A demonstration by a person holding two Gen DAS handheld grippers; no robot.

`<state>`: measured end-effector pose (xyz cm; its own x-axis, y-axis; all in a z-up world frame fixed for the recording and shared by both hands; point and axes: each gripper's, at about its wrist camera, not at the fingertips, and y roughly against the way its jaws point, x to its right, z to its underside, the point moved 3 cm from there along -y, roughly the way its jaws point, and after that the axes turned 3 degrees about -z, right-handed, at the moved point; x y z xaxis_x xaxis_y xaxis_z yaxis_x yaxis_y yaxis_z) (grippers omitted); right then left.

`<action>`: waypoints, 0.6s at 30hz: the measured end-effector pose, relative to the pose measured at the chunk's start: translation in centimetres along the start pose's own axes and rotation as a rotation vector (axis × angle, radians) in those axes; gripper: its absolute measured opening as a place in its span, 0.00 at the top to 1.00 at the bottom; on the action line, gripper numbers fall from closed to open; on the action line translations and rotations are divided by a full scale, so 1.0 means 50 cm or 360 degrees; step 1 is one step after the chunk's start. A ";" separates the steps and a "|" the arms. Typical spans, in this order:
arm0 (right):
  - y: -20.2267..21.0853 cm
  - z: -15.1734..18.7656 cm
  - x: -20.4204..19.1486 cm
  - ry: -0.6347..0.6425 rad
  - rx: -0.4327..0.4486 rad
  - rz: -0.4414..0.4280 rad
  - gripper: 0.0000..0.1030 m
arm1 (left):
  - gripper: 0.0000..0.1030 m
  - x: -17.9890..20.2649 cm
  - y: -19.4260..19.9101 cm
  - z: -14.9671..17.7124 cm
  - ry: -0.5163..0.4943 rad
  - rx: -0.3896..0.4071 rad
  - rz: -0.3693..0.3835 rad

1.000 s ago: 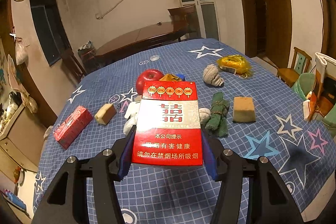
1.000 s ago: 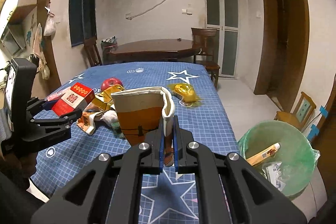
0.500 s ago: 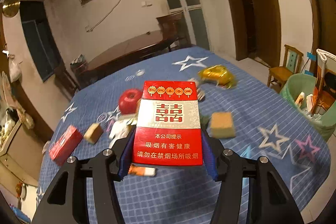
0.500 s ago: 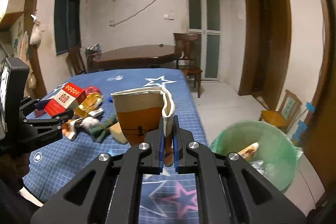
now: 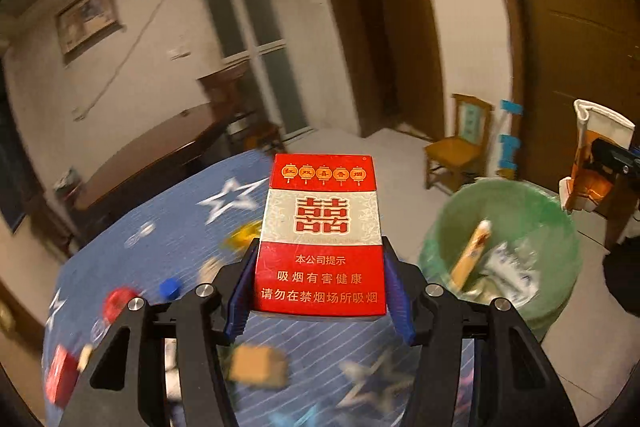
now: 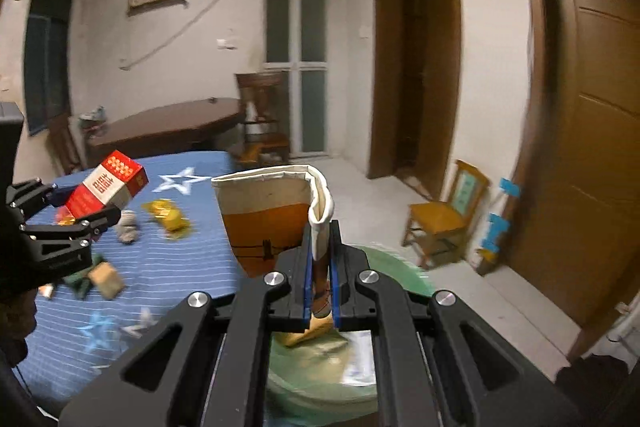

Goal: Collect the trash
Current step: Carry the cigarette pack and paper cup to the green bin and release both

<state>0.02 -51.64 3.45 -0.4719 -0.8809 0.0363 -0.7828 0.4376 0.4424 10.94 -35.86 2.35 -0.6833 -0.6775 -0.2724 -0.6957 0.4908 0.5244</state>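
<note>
Trash fills both your claws. Your left gripper [image 5: 320, 283] clamps the red cigarette box [image 5: 322, 235] by its lower sides, long axis toward twelve o'clock; only this view shows litter inside the green bin [image 5: 500, 247] at three o'clock. Your right gripper [image 6: 321, 283] pinches shut on the flattened paper cup [image 6: 272, 219], rim up, above the bin.

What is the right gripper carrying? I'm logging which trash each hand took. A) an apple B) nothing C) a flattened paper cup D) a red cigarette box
C: the right gripper is shut on a flattened paper cup, pinching its folded edge above the green bin; the red cigarette box sits in the left gripper.
</note>
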 end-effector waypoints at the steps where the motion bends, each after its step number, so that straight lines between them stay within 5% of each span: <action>1: -0.005 -0.002 0.016 -0.0002 -0.0017 0.0028 0.95 | 0.44 0.015 -0.010 -0.011 -0.0015 0.0000 0.0021; 8: -0.058 -0.006 0.096 -0.0026 -0.0152 0.0107 0.95 | 0.44 0.139 -0.097 -0.074 -0.0154 -0.0016 0.0164; 18: -0.138 0.010 0.127 -0.0089 -0.0394 0.0077 0.95 | 0.44 0.246 -0.217 -0.117 -0.0215 -0.0219 0.0628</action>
<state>2.24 -60.16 0.19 -0.5334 -0.8457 0.0162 -0.6388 0.4153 0.6477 11.36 -52.72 -1.96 -0.9200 -0.3706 -0.1276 -0.3457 0.6138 0.7097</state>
